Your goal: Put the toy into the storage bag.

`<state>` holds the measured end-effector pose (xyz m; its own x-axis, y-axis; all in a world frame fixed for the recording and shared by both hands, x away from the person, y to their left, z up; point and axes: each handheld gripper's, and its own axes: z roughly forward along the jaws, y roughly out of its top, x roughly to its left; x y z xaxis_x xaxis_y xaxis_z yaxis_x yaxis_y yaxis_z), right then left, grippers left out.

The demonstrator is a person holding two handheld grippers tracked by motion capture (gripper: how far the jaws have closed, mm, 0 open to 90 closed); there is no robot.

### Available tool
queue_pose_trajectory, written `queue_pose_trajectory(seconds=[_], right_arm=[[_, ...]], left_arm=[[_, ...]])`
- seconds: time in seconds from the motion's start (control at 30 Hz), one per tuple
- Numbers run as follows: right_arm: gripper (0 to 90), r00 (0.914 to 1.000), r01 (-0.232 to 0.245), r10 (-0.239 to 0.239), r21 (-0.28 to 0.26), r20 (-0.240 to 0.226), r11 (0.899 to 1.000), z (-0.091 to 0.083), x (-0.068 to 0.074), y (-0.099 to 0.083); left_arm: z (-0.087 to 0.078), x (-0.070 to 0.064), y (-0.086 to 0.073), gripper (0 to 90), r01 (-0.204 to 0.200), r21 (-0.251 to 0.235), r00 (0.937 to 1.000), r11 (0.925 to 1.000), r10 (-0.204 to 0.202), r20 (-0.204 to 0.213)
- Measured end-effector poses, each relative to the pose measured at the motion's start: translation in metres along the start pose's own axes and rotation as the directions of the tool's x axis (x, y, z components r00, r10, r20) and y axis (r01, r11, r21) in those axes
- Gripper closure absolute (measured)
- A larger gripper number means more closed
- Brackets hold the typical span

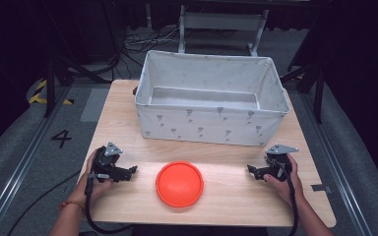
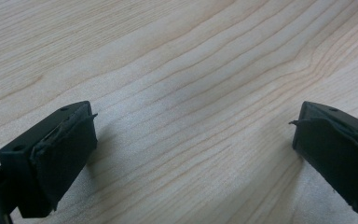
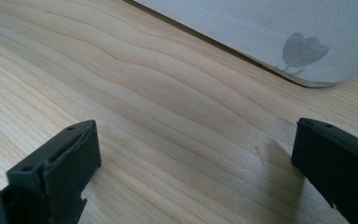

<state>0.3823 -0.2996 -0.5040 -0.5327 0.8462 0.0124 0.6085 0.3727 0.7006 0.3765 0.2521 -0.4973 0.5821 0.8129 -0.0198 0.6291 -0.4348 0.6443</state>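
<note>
- A person's forearms enter from the near edge of a pale wooden table (image 1: 128, 118), each hand holding a black two-jaw claw low over the wood.
- The left claw (image 1: 132, 170) sits at the near left of the table, jaws spread wide and pointing inward toward the middle; its own camera finds bare wood grain between the two black pads (image 2: 67, 154), with nothing gripped.
- The right claw (image 1: 252, 170) mirrors it at the near right, jaws likewise wide apart and empty, aimed inward; its camera looks across the wood to the lower corner of a fabric bin.
- Between the two claws, apart from both, lies an orange-red round disc (image 1: 179, 183), slightly domed, flat on the table near its front edge. It may be a lid or a flying disc; the pictures do not settle which.
- Beyond the disc stands the white fabric storage bin (image 1: 211, 125), printed with small grey motifs, open at the top and seemingly holding nothing.
- Farther back, past the table, dark floor, cables and a metal frame fill the background.
- Judged from this arrangement, the job appears to be moving the disc into the bin, and it looks barely begun: the disc is untouched. Closing in, gripping its rim, lifting and carrying it over the bin wall all remain.
</note>
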Motion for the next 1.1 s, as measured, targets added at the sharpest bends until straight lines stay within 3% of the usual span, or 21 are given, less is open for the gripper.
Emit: queue_pose_trajectory(seconds=[0.3,0.53,0.7,0.73,0.97,1.1], right_arm=[[1.3,1.0,-0.002,0.002,0.0,0.001,1.0,-0.001,0.0,0.0],[1.7,0.9999,0.012,-0.012,0.011,-0.011,1.0,-0.002,-0.001,-0.001],[13.8,0.9989,0.027,-0.027,0.007,-0.038,1.0,-0.004,0.004,0.001],[18.6,0.9973,0.036,-0.036,0.001,-0.064,0.999,-0.006,0.008,0.003],[18.2,0.9908,0.063,-0.064,-0.016,-0.119,0.998,-0.008,0.024,0.014],[19.4,0.9794,0.104,-0.112,-0.058,-0.168,0.993,-0.011,0.046,0.03]], left_arm=[[-0.001,0.003,-0.001,0.0,-0.032,-0.004,0.9993,0.9995,0.032,0.017],[-0.001,0.004,-0.001,0.0,-0.035,-0.004,0.9991,0.9994,0.035,0.025],[-0.001,0.004,-0.001,0.1,-0.037,-0.004,0.9989,0.9993,0.037,0.028],[-0.001,0.004,-0.001,0.0,-0.036,-0.004,0.9989,0.9993,0.037,0.028],[-0.001,0.004,-0.001,0.0,-0.036,-0.004,0.9989,0.9993,0.037,0.028],[-0.001,0.004,-0.001,0.1,-0.037,-0.004,0.9989,0.9993,0.038,0.026]])
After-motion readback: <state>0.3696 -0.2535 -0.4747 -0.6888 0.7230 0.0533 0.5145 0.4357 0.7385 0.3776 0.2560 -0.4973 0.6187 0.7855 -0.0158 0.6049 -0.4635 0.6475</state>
